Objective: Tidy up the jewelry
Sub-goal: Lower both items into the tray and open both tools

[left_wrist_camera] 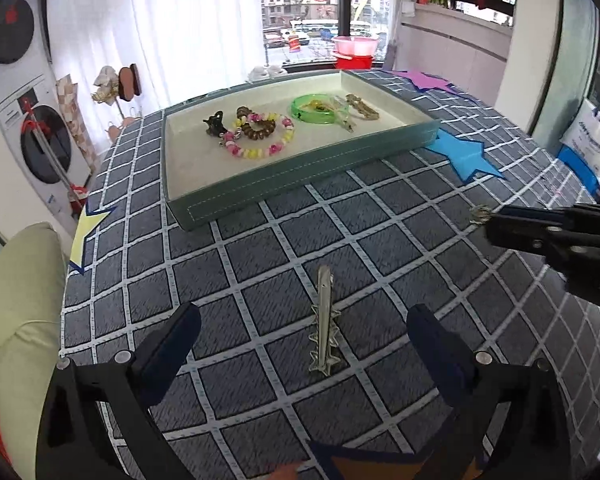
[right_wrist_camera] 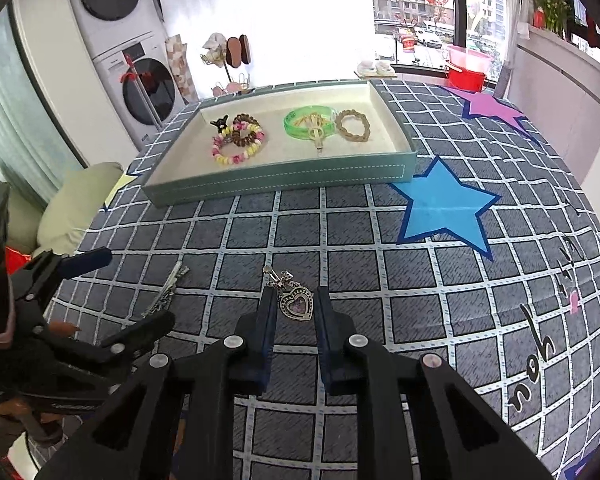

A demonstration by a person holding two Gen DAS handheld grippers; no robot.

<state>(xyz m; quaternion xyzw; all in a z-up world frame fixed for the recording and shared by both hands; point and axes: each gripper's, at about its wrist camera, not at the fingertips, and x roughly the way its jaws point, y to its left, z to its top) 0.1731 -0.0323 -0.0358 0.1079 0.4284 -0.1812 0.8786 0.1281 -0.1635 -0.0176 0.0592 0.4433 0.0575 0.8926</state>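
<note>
Your right gripper sits low at the center of its view, fingers drawn close around a heart pendant that lies on the checked tabletop. Narrow gaps show on both sides of the heart, so you cannot tell whether the pads are touching it. A small clasp and charm cluster extends just beyond the heart, toward the tray.

Your left gripper is spread wide at the bottom of its view, with a silver hair clip lying on the cloth between the two fingers, touching neither. The clip points toward the tray.

In the upper middle of both views stands the green tray, cream inside. At its left lie a black claw clip, a brown coil tie and a pink-and-yellow bead bracelet. At its right lie a green bangle and a tan braided bracelet, close together.

A blue star lies on the tabletop just right of the tray, a purple star beyond it.
</note>
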